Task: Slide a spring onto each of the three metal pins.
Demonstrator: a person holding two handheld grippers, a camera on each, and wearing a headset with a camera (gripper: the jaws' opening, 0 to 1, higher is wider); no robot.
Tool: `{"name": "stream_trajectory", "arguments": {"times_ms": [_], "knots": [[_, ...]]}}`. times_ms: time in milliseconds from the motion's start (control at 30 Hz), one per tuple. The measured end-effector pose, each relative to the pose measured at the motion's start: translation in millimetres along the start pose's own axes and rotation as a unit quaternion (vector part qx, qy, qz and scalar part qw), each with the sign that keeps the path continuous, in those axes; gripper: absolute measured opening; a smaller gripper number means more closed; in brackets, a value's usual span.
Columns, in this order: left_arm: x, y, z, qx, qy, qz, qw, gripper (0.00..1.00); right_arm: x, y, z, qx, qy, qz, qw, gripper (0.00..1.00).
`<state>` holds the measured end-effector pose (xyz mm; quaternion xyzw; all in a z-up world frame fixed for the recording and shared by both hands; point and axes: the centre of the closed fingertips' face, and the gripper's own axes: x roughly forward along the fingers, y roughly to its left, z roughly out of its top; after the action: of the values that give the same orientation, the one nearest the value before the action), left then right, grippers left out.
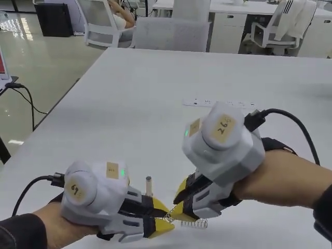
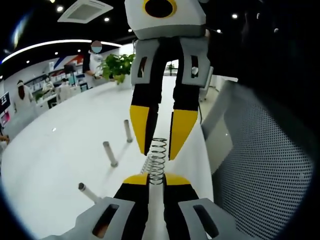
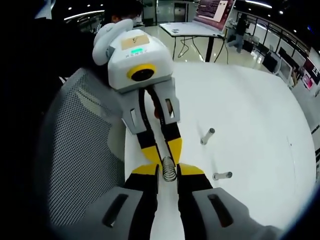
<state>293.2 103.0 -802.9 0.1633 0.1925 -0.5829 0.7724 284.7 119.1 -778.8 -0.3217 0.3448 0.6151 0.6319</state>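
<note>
A white desk (image 1: 129,104) carries a flat white power strip (image 1: 218,103) toward its far side. Beyond its far edge, white office chairs (image 1: 101,23) stand on a glossy floor (image 1: 31,46), and a black cable (image 1: 26,101) trails at the left. A grey mesh chair back (image 2: 260,165) sits just beside the desk's edge, and a leafy potted plant (image 2: 117,65) stands in the background.

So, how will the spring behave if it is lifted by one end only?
Its thin, open coils suggest the spring is light and will probably flex or sag rather than stay stiff. It is round and the table is smooth, so it may roll if released. The left tool and right tool pinch only thin wire, so it could slip.
</note>
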Motion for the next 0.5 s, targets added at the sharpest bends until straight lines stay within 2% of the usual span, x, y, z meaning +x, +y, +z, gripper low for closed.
{"name": "stream_trajectory", "arguments": {"times_ms": [133, 267, 500], "knots": [[-0.3, -1.0, 2.1, -0.002, -0.005, -0.002, 1.0000, 0.02, 2.4, 0.5, -3.7, 0.000, 0.006, 0.003, 1.0000, 0.11], [-1.6, -1.6, 8.1, -0.006, -0.019, -0.005, 0.9998, 0.02, 3.7, 0.1, -6.0, 0.003, 0.008, 0.004, 1.0000, 0.10], [-1.9, -3.4, 13.5, -0.009, -0.029, -0.007, 0.9995, 0.02, 4.2, 1.3, -3.6, 0.008, -0.001, 0.007, 0.9999, 0.09]]}}
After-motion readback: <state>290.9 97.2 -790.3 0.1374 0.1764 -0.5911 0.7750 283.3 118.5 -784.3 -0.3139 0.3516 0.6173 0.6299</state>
